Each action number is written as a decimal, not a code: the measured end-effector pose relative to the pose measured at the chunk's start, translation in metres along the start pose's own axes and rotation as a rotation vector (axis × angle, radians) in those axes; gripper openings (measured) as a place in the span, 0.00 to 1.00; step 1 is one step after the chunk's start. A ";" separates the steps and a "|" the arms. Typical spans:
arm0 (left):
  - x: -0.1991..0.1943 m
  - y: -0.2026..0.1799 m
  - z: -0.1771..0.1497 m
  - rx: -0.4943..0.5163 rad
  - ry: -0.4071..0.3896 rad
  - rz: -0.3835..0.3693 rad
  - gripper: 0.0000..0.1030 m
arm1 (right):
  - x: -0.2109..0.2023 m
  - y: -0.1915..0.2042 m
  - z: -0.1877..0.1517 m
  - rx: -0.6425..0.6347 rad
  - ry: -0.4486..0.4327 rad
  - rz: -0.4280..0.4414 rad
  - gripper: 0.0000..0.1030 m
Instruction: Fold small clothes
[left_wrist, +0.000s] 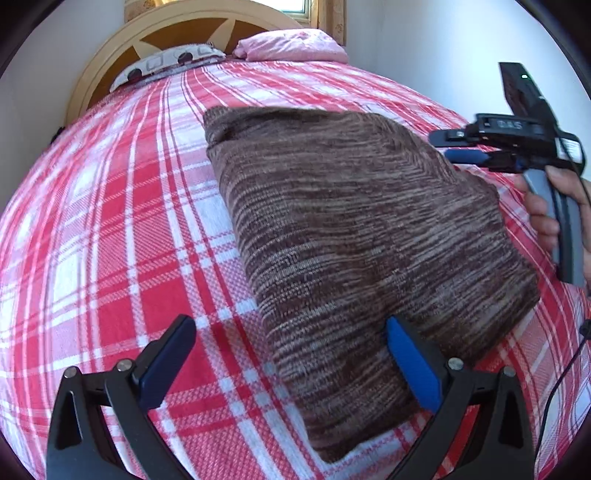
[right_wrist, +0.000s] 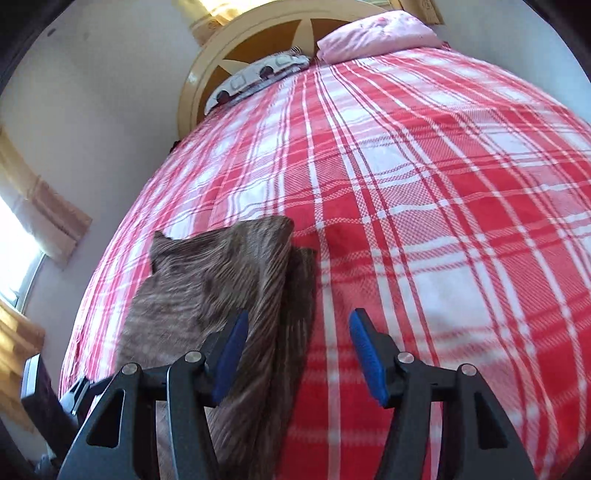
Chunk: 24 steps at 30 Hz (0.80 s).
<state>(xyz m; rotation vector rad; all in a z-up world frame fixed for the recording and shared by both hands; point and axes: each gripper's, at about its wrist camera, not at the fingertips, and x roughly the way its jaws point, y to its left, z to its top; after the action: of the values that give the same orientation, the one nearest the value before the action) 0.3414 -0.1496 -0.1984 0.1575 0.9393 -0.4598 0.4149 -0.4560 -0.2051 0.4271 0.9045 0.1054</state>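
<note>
A brown striped knit garment (left_wrist: 354, 236) lies folded into a thick rectangle on the red and white plaid bedspread (left_wrist: 110, 229). My left gripper (left_wrist: 291, 339) is open and empty, just above the garment's near left edge. My right gripper (right_wrist: 295, 332) is open and empty, above the garment's (right_wrist: 221, 288) right edge. The right gripper also shows in the left wrist view (left_wrist: 458, 147) at the garment's far right side, held by a hand (left_wrist: 546, 210).
A wooden headboard (left_wrist: 122, 59) stands at the far end of the bed, with a patterned pillow (left_wrist: 166, 62) and a pink pillow (left_wrist: 291, 46). White walls flank the bed. A window (right_wrist: 18, 236) with curtains is on the left in the right wrist view.
</note>
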 end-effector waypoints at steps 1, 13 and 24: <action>0.003 0.002 0.001 -0.012 0.005 -0.016 1.00 | 0.004 -0.002 0.001 0.003 0.002 -0.005 0.56; 0.014 0.010 0.006 -0.038 -0.004 -0.071 1.00 | 0.034 -0.001 0.014 -0.029 0.012 0.078 0.56; 0.004 0.000 0.002 -0.008 -0.037 -0.148 0.74 | 0.049 0.010 0.012 -0.023 0.026 0.152 0.24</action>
<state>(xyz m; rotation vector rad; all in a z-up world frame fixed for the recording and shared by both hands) 0.3449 -0.1516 -0.2002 0.0718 0.9196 -0.5935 0.4550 -0.4377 -0.2310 0.4743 0.8952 0.2609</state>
